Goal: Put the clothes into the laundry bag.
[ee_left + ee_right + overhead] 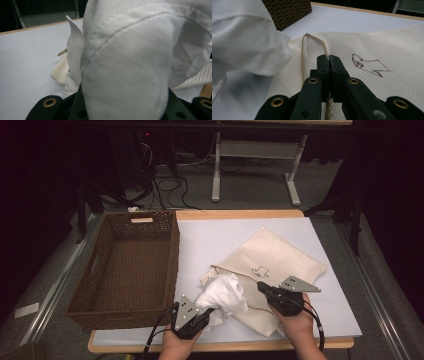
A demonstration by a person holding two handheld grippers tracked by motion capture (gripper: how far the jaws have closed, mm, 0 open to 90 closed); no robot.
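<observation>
A bunched white garment (pixel 222 292) hangs from my left gripper (pixel 207 312), which is shut on its lower fold near the table's front edge. In the left gripper view the white garment (pixel 125 62) covers the jaws. A cream mesh bag (pixel 280 255) with a small brown drawing lies flat to the right of centre. My right gripper (pixel 328 58) is shut on the bag's near edge, where a tan cord (pixel 303 57) loops along the opening. In the high view the right gripper (pixel 261 287) sits just right of the garment.
A brown wicker basket (pixel 172 265), with nothing in it, stands on the left of the table. A pale mat (pixel 210 240) covers the tabletop. Beyond the table are a white desk frame (pixel 216 170) and cables on the floor.
</observation>
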